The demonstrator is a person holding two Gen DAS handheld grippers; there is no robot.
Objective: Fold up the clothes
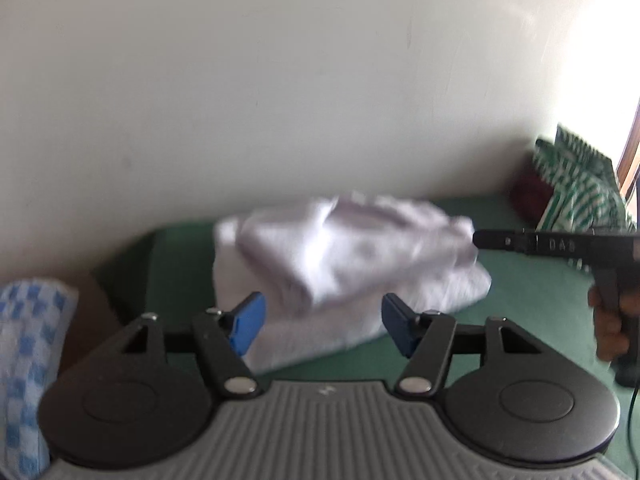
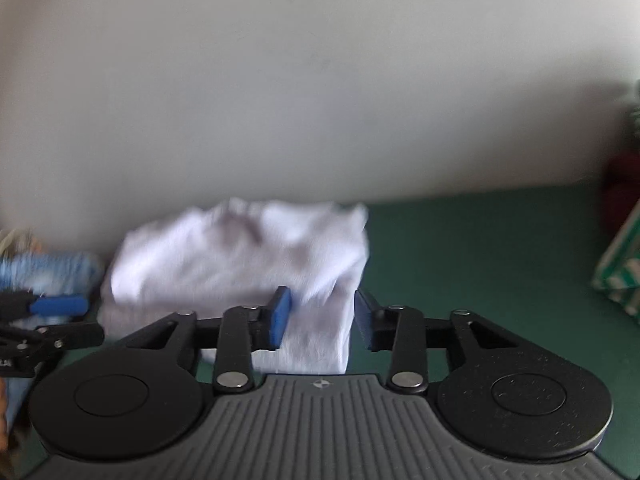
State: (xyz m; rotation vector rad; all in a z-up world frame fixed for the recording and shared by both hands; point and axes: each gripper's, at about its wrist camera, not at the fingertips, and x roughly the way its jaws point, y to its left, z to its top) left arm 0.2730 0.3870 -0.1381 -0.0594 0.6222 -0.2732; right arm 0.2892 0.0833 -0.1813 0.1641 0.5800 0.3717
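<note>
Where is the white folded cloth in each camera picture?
Left wrist view: the white cloth sits in the middle, on the green cover, beyond the open left gripper.
Right wrist view: the white cloth sits left of middle, reaching in between the open right gripper fingers.
Shared landmark: the blue checked cloth lies left of it in both.

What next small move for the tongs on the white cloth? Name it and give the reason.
Probably bring the right tongs forward and close on the near edge of the white cloth. Both tongs stand open and hold nothing, the left tongs too, and the cloth lies bunched, only partly folded, on the green surface, its near edge already between the right fingers.
</note>
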